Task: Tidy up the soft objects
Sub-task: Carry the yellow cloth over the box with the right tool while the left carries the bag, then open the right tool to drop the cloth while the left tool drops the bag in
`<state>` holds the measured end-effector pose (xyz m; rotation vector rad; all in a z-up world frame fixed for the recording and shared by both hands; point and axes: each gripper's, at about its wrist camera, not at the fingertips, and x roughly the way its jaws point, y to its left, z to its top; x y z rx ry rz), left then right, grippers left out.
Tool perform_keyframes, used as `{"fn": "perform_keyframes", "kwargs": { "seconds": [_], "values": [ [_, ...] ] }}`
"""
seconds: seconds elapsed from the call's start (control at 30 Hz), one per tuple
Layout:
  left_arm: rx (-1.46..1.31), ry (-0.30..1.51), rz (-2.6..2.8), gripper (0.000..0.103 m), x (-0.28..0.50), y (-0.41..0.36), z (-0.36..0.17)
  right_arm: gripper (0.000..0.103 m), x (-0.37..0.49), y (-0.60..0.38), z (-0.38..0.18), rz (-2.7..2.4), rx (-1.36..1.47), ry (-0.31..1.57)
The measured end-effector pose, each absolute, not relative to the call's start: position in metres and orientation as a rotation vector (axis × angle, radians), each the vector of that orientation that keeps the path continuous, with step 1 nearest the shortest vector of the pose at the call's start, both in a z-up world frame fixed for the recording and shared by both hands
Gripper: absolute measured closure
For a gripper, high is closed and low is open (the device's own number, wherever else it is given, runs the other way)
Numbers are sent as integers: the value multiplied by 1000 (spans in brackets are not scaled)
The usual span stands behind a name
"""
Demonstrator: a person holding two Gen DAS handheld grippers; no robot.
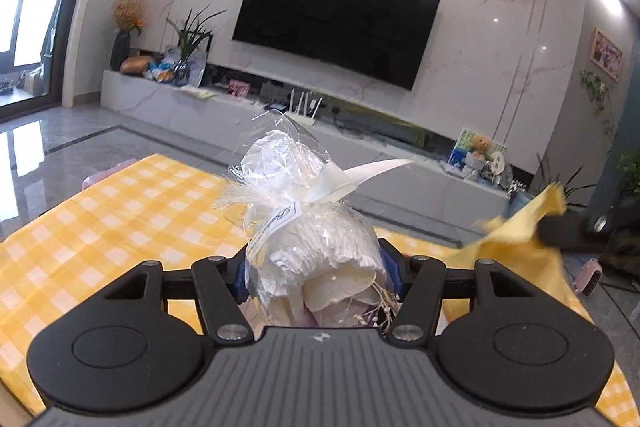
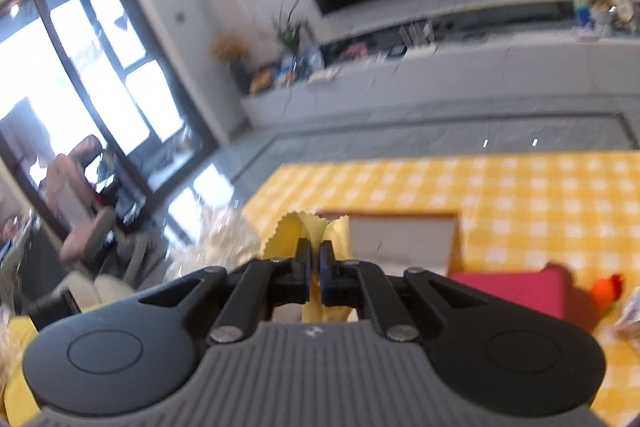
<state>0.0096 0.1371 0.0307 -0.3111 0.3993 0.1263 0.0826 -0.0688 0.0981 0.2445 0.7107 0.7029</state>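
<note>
Mid-task: L hand-held gripper [image 1: 316, 267] clamped on wrapped bouquet [image 1: 304, 227] above tabletop [image 1: 120, 219], R hand-held gripper [image 2: 315, 267] pinched tight on yellow cloth [image 2: 308, 231], box [image 2: 404, 239] at 1 o'clock of it; both still airborne, neither stowed yet.

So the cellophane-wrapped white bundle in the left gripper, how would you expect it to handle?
The bundle probably gives under pressure: its crinkled wrap bulges between the left gripper fingers. It looks light for its size, being mostly film and white filling. The glossy cellophane could slip, and the dried sprigs at its base seem fragile.
</note>
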Motion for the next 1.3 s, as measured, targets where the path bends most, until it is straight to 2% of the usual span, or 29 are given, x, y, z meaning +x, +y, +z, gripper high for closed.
{"fn": "perform_keyframes", "kwargs": {
  "seconds": [0.2, 0.43, 0.7, 0.97, 1.07, 1.17, 1.2, 1.23, 1.27, 1.3],
  "values": [
    [-373, 448, 171, 34, 16, 155, 21, 101, 110, -32, 48, 618, 155, 847],
    [-362, 454, 146, 34, 17, 153, 19, 101, 147, -3, 2, 534, -40, 914],
    [-355, 481, 132, 34, 24, 151, 13, 101, 162, -2, 8, 505, -5, 837],
    [-324, 499, 99, 34, 28, 140, 12, 101, 171, 27, -37, 449, -221, 946],
    [-356, 515, 84, 34, 33, 141, 10, 101, 169, 31, -40, 426, -278, 934],
    [-328, 524, 84, 34, 37, 135, 6, 94, 169, 34, -41, 434, -293, 947],
    [-307, 532, 84, 34, 38, 132, 6, 84, 167, 35, -41, 442, -308, 952],
    [-291, 540, 83, 34, 40, 129, 5, 67, 164, 36, -39, 447, -321, 946],
    [-284, 545, 83, 34, 41, 126, 5, 60, 161, 35, -36, 449, -327, 933],
    [-284, 551, 84, 34, 43, 125, 4, 49, 157, 33, -32, 457, -329, 915]
  ]
}}
